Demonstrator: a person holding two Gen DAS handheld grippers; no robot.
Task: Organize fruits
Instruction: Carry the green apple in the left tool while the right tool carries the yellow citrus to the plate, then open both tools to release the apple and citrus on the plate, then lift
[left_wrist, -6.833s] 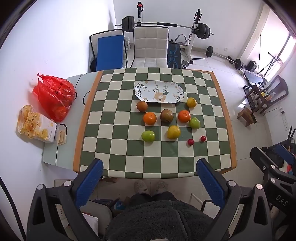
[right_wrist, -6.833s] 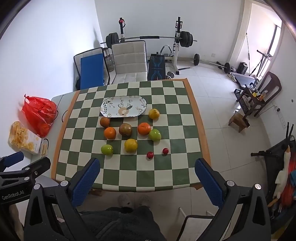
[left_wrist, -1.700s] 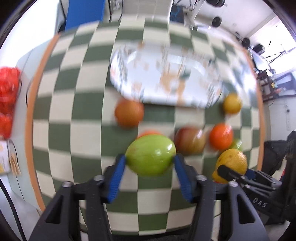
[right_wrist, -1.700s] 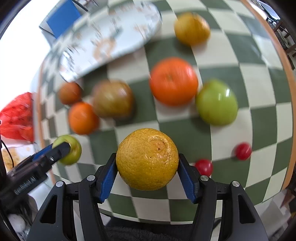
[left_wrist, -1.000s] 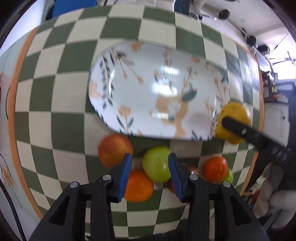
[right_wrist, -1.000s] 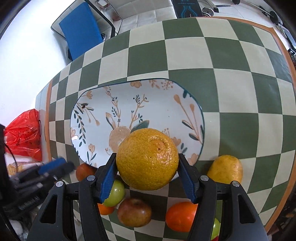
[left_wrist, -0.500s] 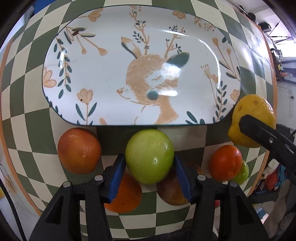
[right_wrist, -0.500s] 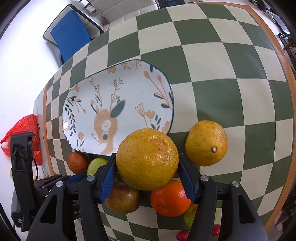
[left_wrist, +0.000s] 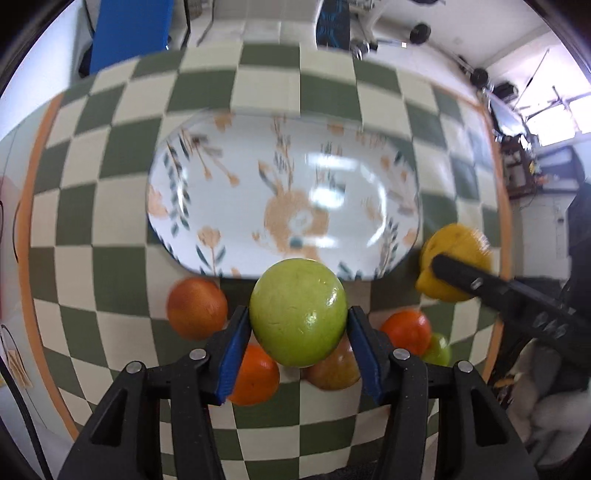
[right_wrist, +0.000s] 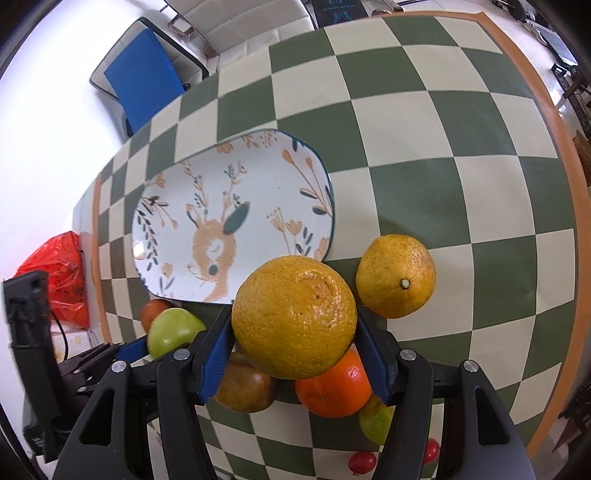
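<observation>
I have the left gripper (left_wrist: 298, 326) clamped on a green apple (left_wrist: 298, 312) and the right gripper (right_wrist: 294, 347) on an orange (right_wrist: 294, 315), both held at the empty plate's (right_wrist: 258, 162) near edge, ready to set down.

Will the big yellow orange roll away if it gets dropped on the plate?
Probably a little: the yellow orange is round and the plate looks smooth and shallow. Its bumpy peel likely helps the right gripper grip without slipping.

place: home, dining spot shared with a home gym | evidence: checkered tablecloth (right_wrist: 424, 110) on table, padded chair (right_wrist: 236, 22), blue chair (right_wrist: 144, 77), barbell weights (left_wrist: 480, 75) on tiled floor, red shopping bag (right_wrist: 59, 273)
</observation>
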